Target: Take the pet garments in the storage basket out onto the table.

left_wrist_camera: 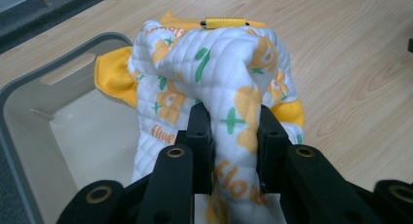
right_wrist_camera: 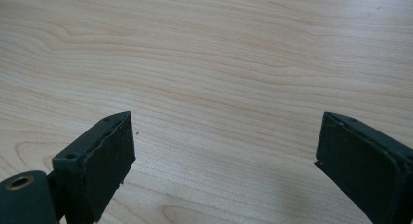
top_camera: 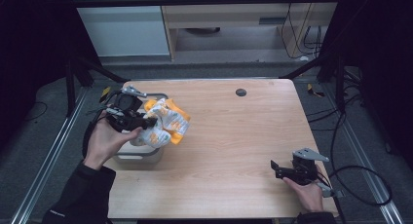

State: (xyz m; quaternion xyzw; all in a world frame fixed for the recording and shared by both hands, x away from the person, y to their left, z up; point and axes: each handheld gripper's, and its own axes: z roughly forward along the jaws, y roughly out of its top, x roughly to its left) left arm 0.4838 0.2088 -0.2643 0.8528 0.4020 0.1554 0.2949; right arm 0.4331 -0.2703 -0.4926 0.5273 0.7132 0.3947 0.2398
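Note:
A quilted white cloth (top_camera: pixel 164 122) with orange and green prints and a yellow lining hangs above the table's left side. My left gripper (top_camera: pixel 148 121) is shut on it; in the left gripper view both black jaws pinch a fold of the cloth (left_wrist_camera: pixel 214 83) between them. Under the cloth and to its left stands a grey plastic bin (left_wrist_camera: pixel 29 112), whose near wall shows in the high view as the bin (top_camera: pixel 139 156). My right gripper (top_camera: pixel 273 168) rests low at the table's front right, and in the right gripper view its jaws (right_wrist_camera: pixel 224 151) stand wide open over bare wood.
The wooden table (top_camera: pixel 234 136) has a small dark round cap (top_camera: pixel 240 92) near its far edge. Metal rails and cables run along the floor on both sides. A person's left hand (top_camera: pixel 104 141) and right hand (top_camera: pixel 307 192) come in from the bottom.

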